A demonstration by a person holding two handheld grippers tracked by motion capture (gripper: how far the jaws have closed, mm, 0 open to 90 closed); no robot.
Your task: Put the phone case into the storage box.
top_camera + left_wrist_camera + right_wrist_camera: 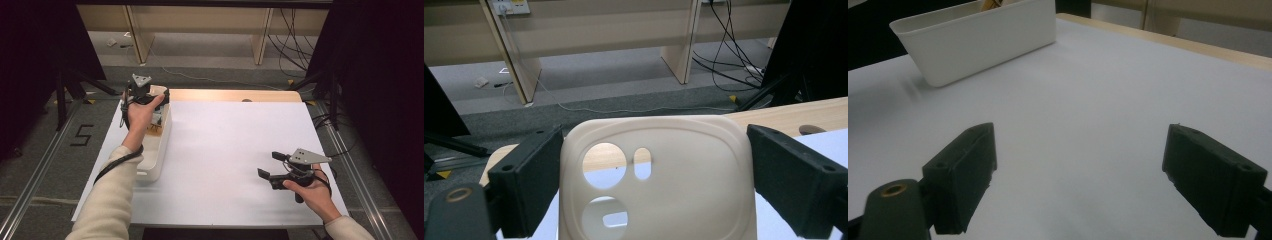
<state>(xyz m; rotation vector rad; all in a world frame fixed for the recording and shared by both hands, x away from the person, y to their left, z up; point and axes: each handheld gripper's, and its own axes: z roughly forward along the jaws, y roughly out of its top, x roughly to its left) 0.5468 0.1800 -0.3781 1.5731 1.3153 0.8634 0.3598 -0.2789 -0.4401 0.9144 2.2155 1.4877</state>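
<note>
A cream phone case (684,170) with round camera cut-outs stands upright between the jaws of my left gripper (654,165), which press on both of its sides. In the high view this left gripper (148,94) is held up over the far end of a white bin (159,150), and the phone case (160,90) peeks out beside the hand. My right gripper (270,165) hovers low over the white table top (225,140) at the front right. In the right gripper view it (1080,150) is open, with nothing between its jaws.
The long white bin (983,42) lies along the table's left edge and holds some small items (156,123) I cannot make out. A wooden strip (235,95) runs along the table's far edge. Beyond it are grey floor, cables (729,45) and wooden legs.
</note>
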